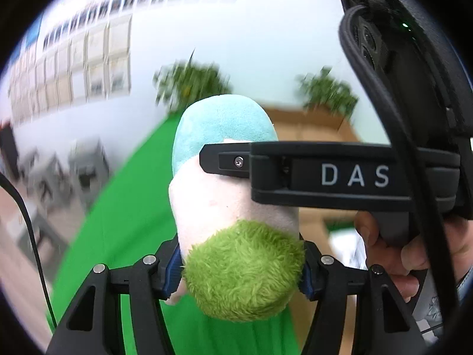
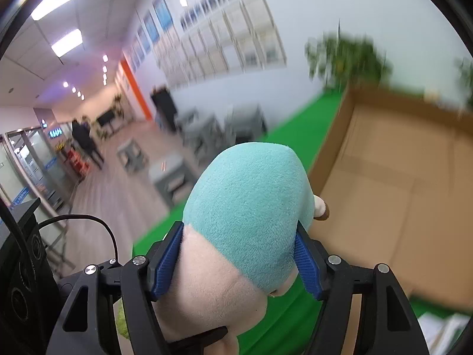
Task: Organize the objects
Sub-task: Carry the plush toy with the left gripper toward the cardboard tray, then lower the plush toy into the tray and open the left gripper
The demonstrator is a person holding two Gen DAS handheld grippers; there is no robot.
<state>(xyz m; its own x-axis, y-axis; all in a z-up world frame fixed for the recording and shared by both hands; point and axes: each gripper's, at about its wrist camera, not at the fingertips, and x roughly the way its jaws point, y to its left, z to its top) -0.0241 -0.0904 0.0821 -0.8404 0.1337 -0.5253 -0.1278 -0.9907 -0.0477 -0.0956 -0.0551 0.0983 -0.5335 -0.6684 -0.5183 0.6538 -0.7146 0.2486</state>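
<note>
Green carpet runs behind us toward the cardboard box (image 2: pixel 399 177) on the right. Our left gripper (image 1: pixel 241 269) pinches the plush toy (image 1: pixel 233 195) at its fuzzy green end, our right gripper (image 2: pixel 238 261) clamps its teal-and-pink body, so the toy's long axis points ahead, box nearest the right hand.

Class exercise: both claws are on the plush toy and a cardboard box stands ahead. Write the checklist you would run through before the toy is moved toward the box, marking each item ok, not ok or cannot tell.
1. Left claw gripping the plush toy at its fuzzy green end: ok, pads press both sides.
2. Right claw gripping the toy's teal and cream part: ok; its jaws have just been closing on it.
3. Toy lifted off the green surface: ok.
4. Cardboard box open toward the toy: ok.
5. Box interior free of other items: cannot tell, blurred and partly hidden.
6. Black cable clear of the claws: ok.
</note>
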